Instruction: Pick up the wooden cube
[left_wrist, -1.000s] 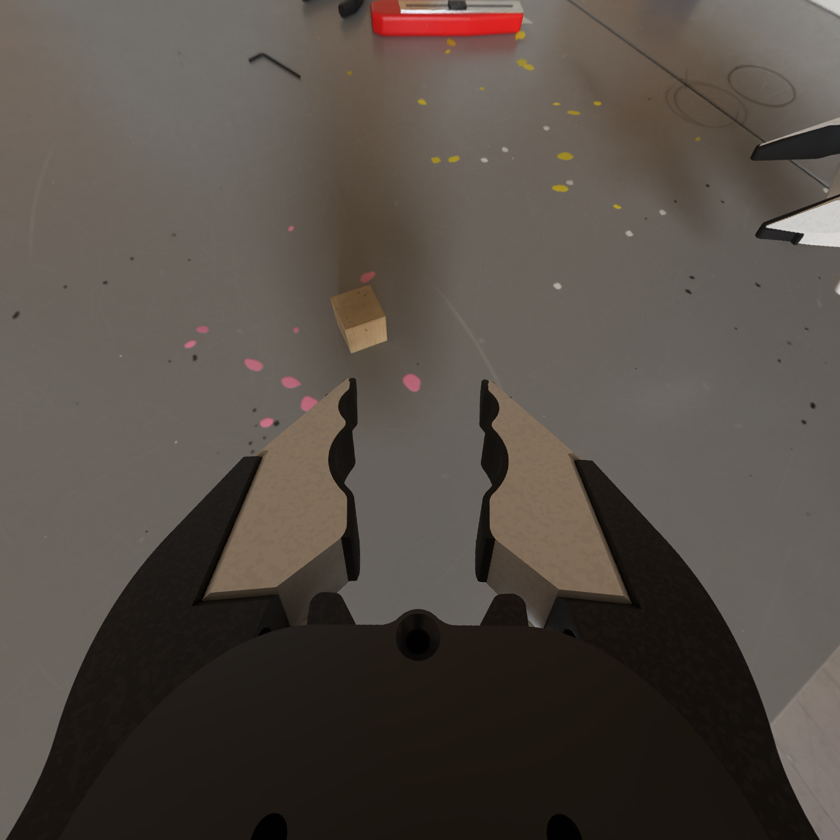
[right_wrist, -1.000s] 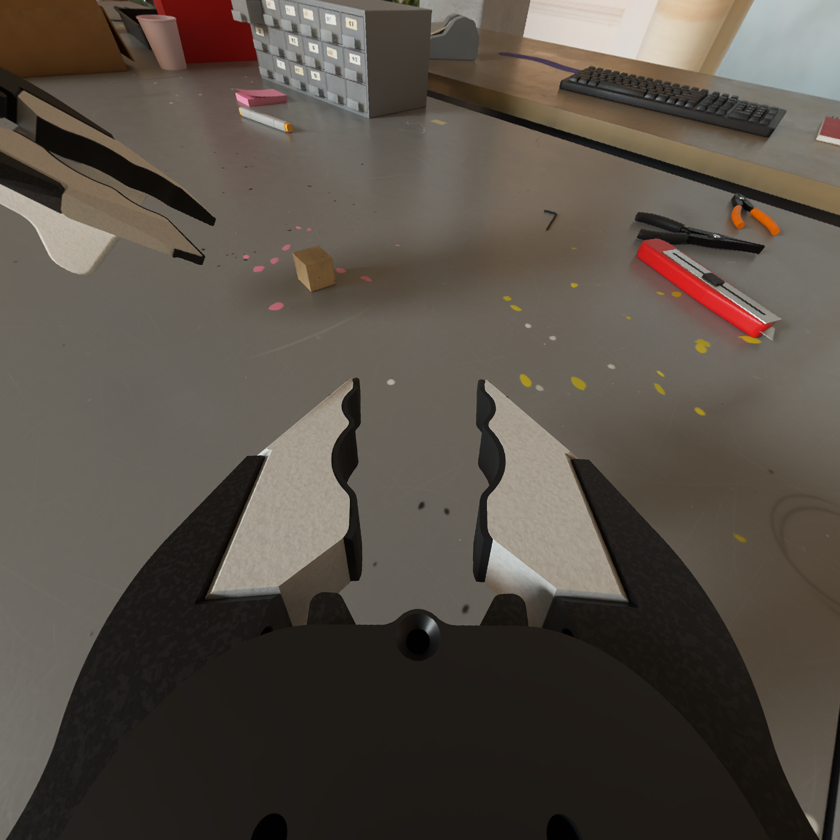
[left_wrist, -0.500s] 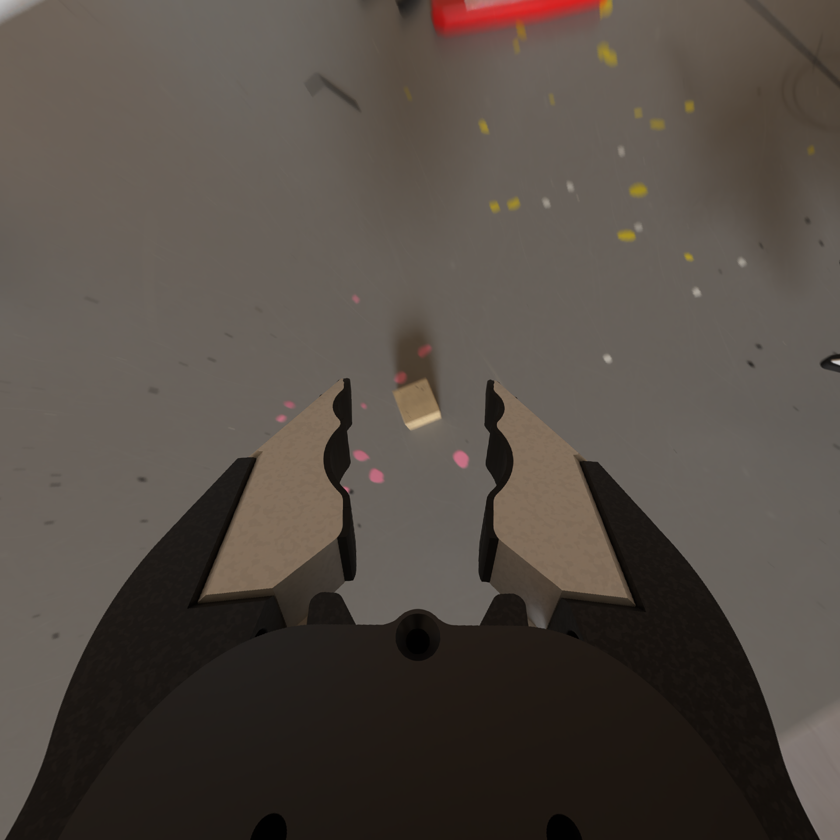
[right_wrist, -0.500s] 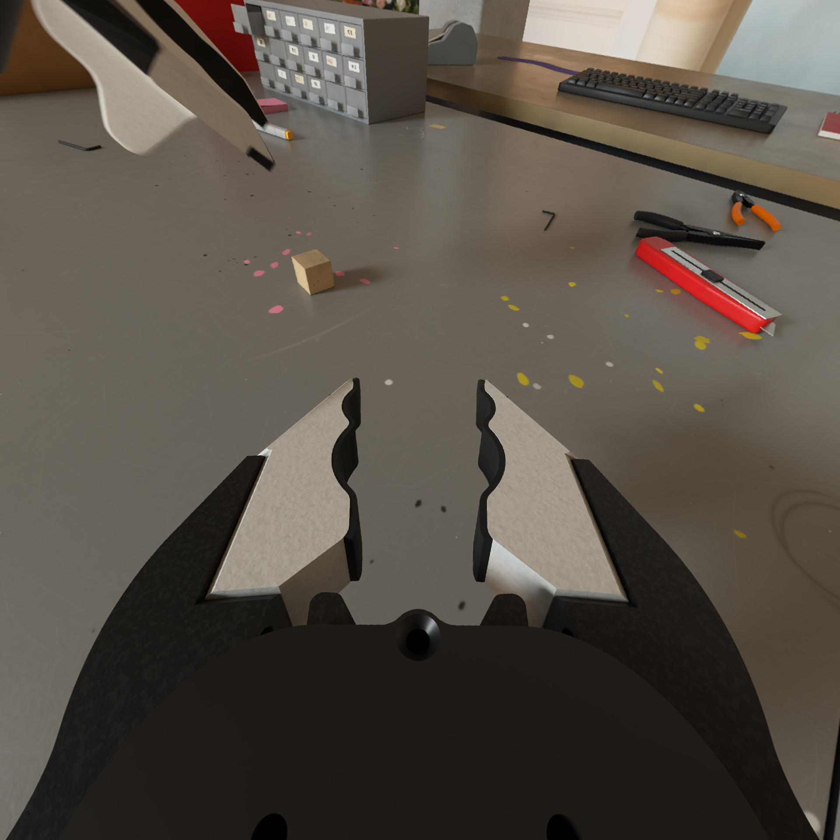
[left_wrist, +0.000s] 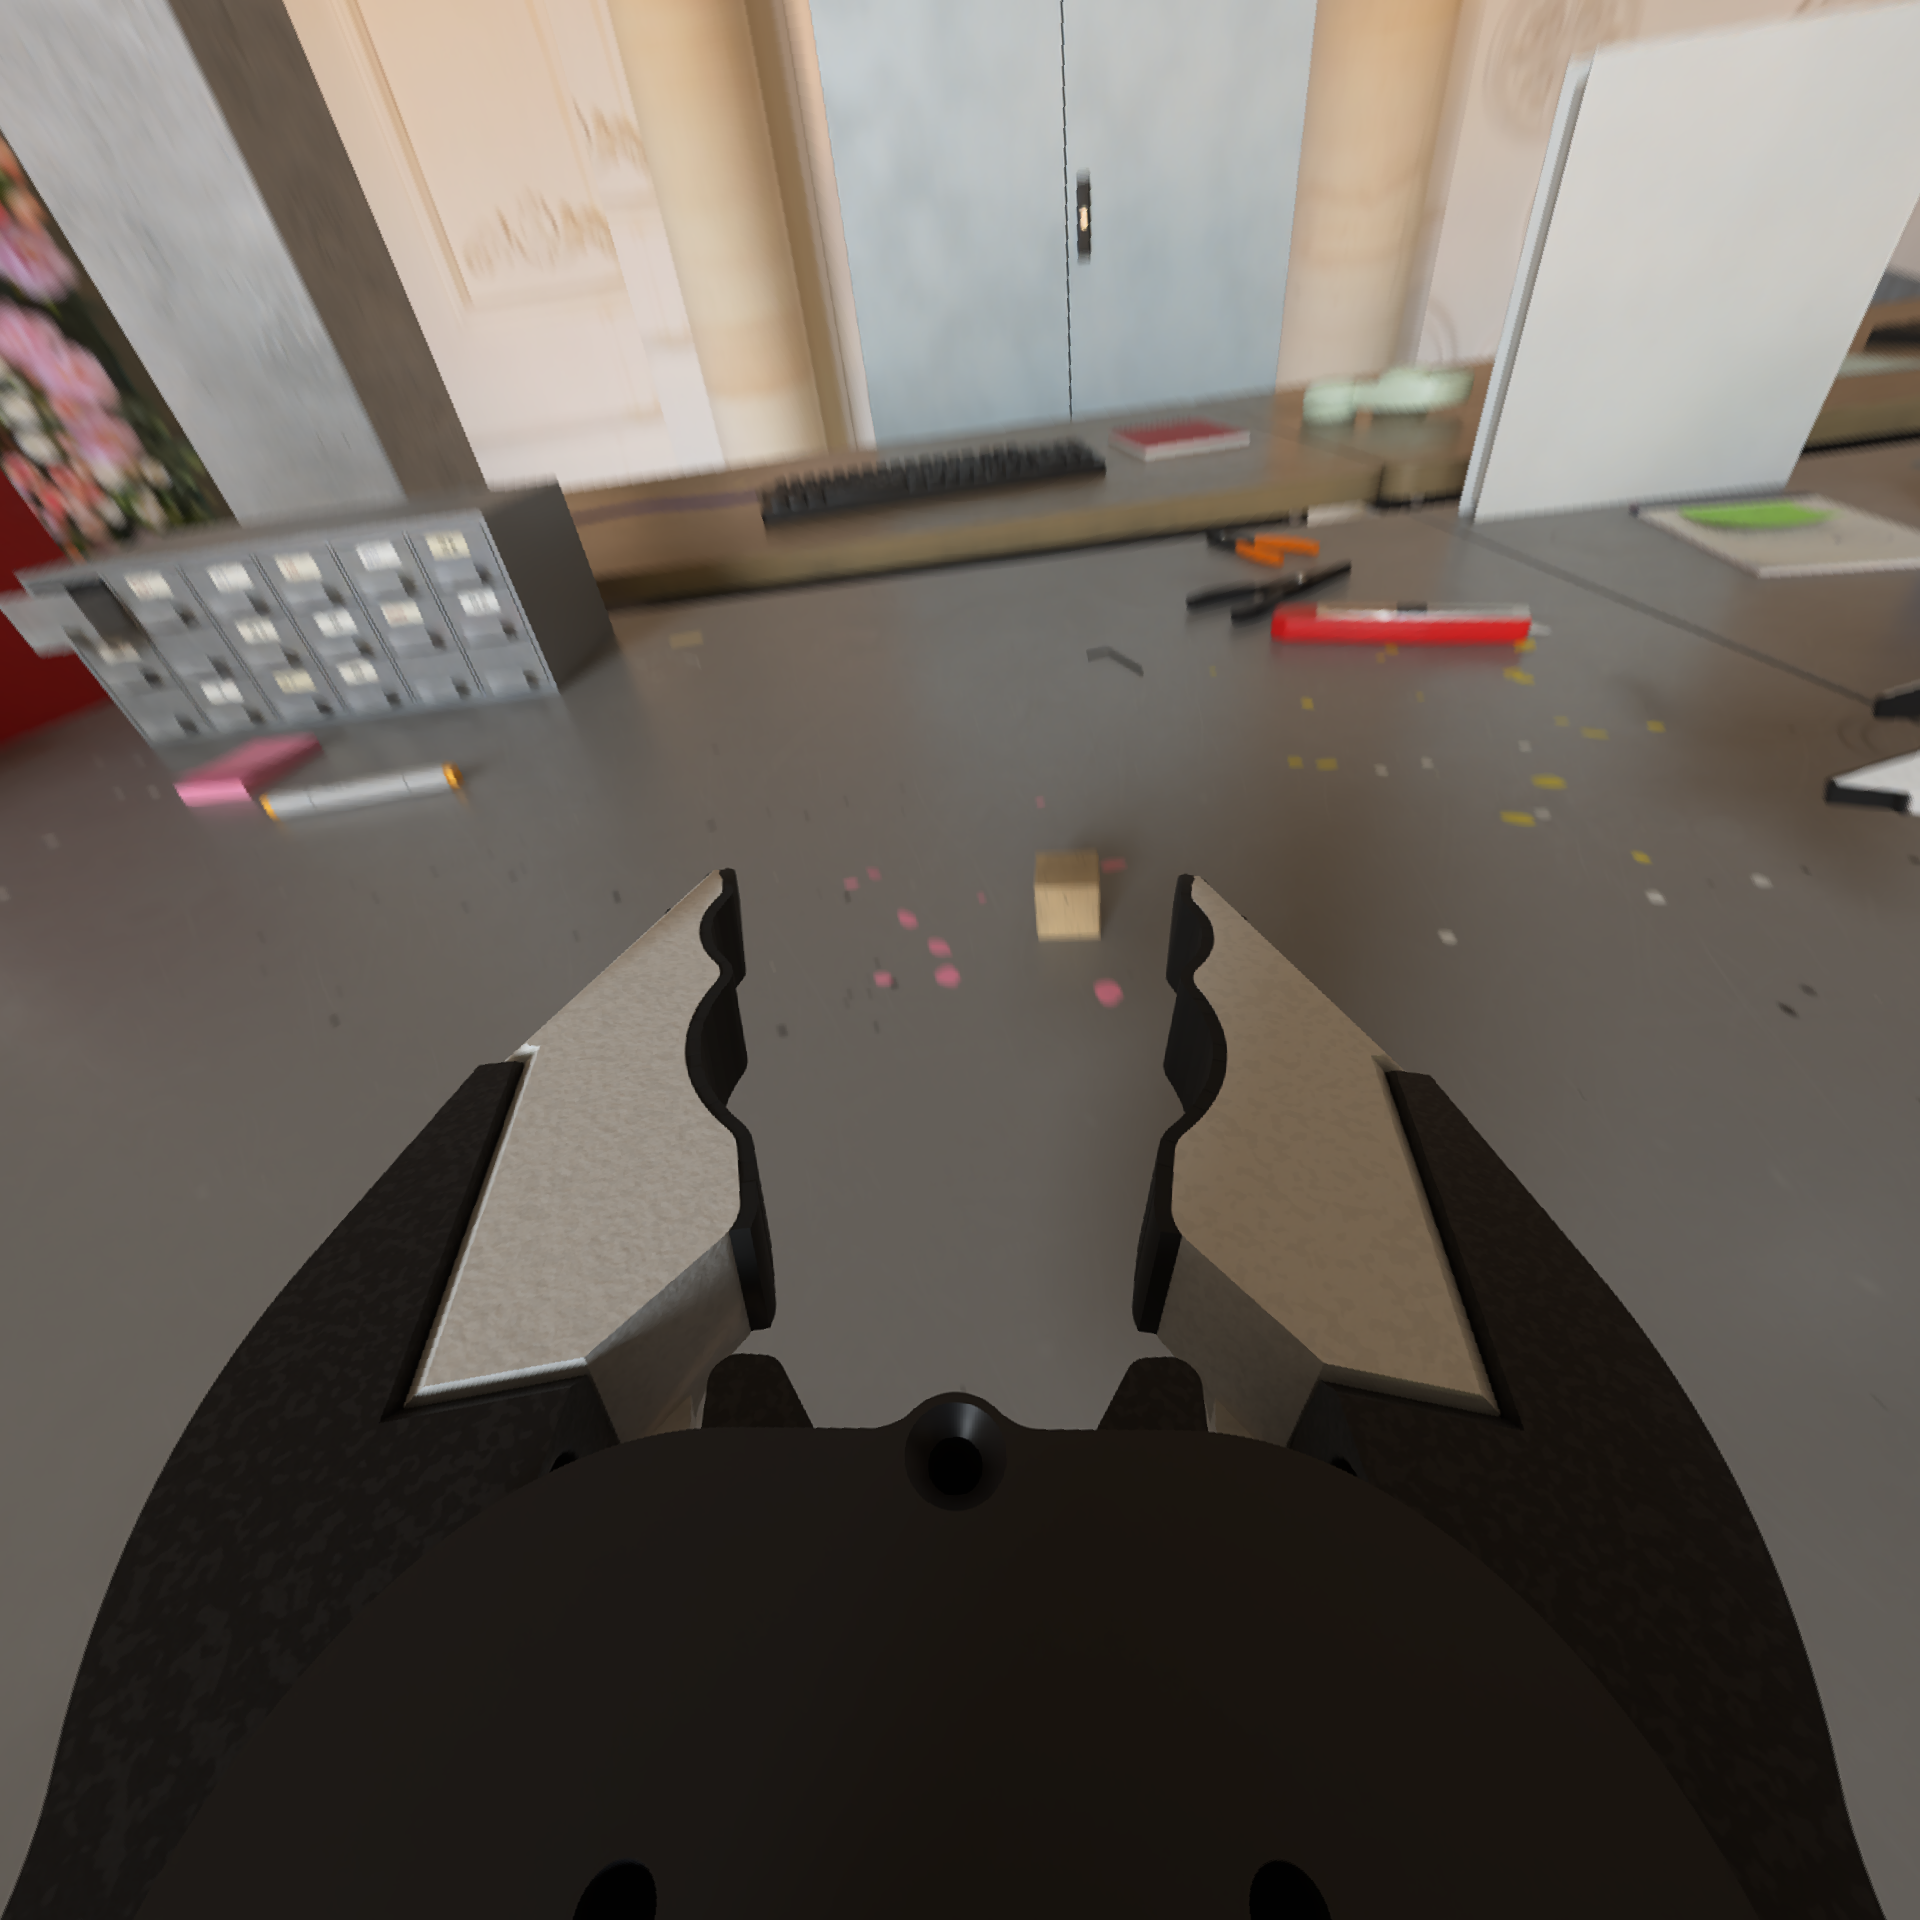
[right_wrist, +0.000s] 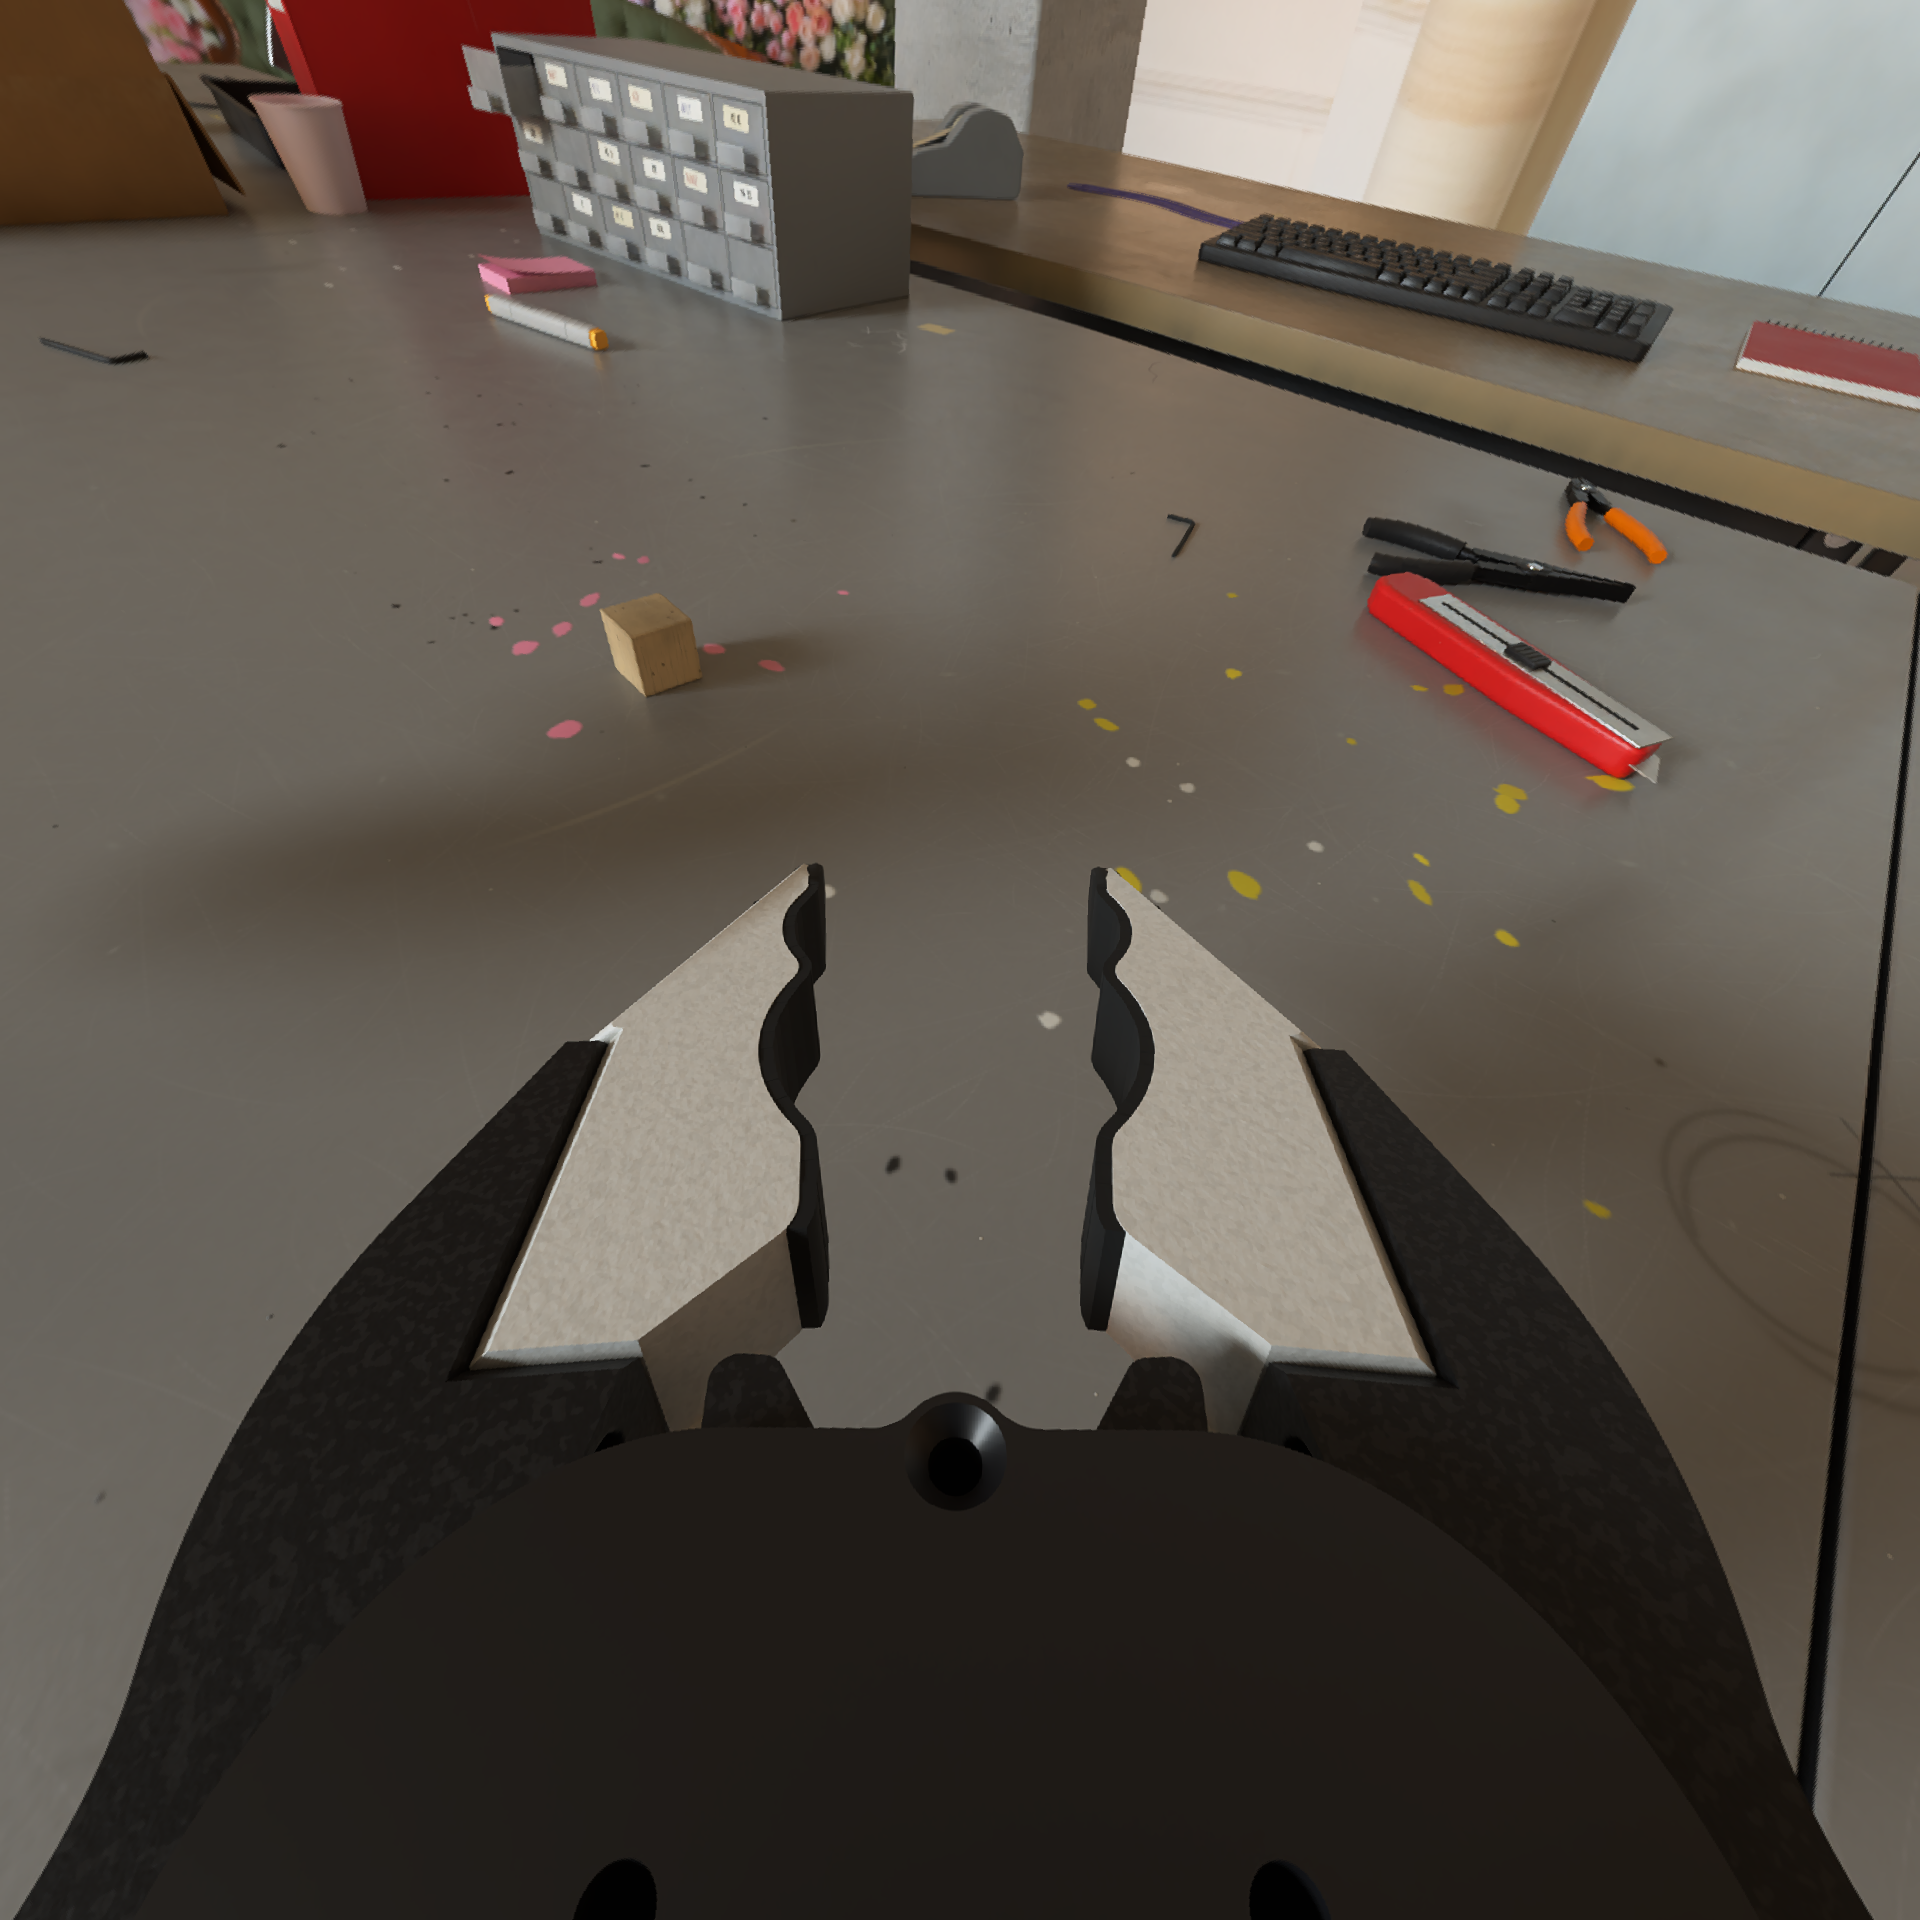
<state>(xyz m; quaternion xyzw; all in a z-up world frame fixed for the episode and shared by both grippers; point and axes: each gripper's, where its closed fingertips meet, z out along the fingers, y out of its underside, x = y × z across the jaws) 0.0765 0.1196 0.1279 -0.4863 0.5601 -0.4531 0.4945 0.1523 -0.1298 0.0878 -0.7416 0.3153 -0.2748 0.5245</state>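
Small light-tan wooden cube (left_wrist: 1067, 895) (right_wrist: 650, 643), plain faces with faint grain, sits flat and upright on the grey tabletop (left_wrist: 935, 727) among pink paint specks (right_wrist: 564, 729), untouched, 1 corner turned toward the right wrist view, square-on in the left.

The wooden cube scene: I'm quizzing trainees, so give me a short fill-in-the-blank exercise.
1. The wooden cube lies among ____ paint spots.
2. The left gripper has its jaws ____.
3. The utility knife has a ____ body.
4. The right gripper holds ____.

Missing words: pink; open; red; nothing
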